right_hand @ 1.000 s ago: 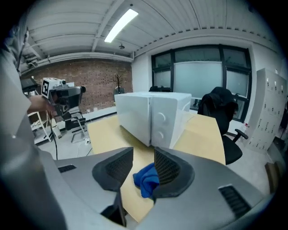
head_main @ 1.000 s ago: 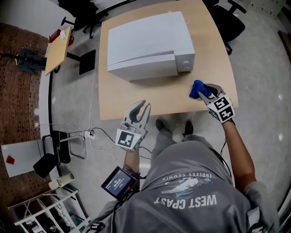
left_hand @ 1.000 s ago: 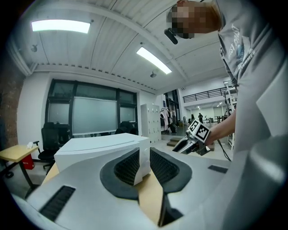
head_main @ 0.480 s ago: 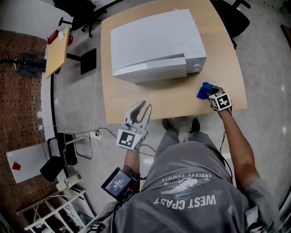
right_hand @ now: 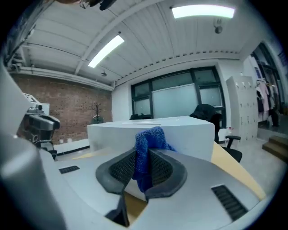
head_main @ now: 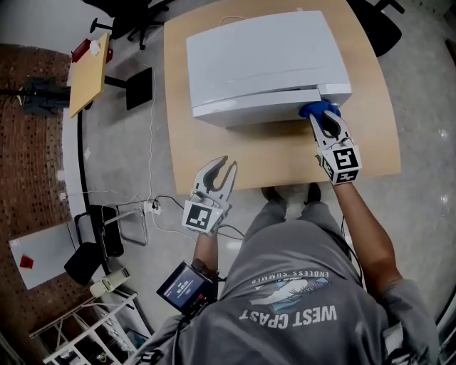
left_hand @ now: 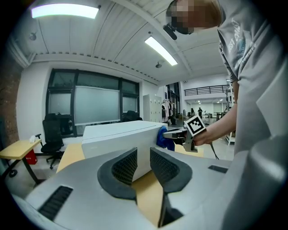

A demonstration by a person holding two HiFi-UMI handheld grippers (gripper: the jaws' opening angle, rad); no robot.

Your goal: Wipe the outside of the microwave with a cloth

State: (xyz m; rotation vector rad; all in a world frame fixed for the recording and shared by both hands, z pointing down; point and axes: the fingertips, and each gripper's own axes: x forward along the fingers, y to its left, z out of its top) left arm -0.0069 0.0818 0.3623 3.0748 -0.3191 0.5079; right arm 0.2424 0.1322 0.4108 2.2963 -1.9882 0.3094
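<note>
A white microwave (head_main: 263,53) stands on a wooden table (head_main: 206,160). My right gripper (head_main: 323,118) is at the microwave's front right corner, its jaws closing on a blue cloth (head_main: 317,109) that they pinch. That cloth touches the corner. The right gripper view has the cloth (right_hand: 150,137) bunched between the pads, with the microwave (right_hand: 184,132) just beyond. My left gripper (head_main: 222,166) hangs over the table's near edge, shut and with nothing in it. From the left gripper view, the microwave (left_hand: 119,134) sits ahead, with the cloth (left_hand: 164,138) at its right corner.
A small yellow side table (head_main: 89,68) and black office chairs (head_main: 132,18) stand off to the left and far side. Cables (head_main: 153,203) trail on the floor by the table's left front corner. The person's feet (head_main: 285,199) are at the near edge.
My right gripper carried the blue cloth from over the table's right front part up to the microwave's front right corner. The left gripper stayed near the table's front edge.
</note>
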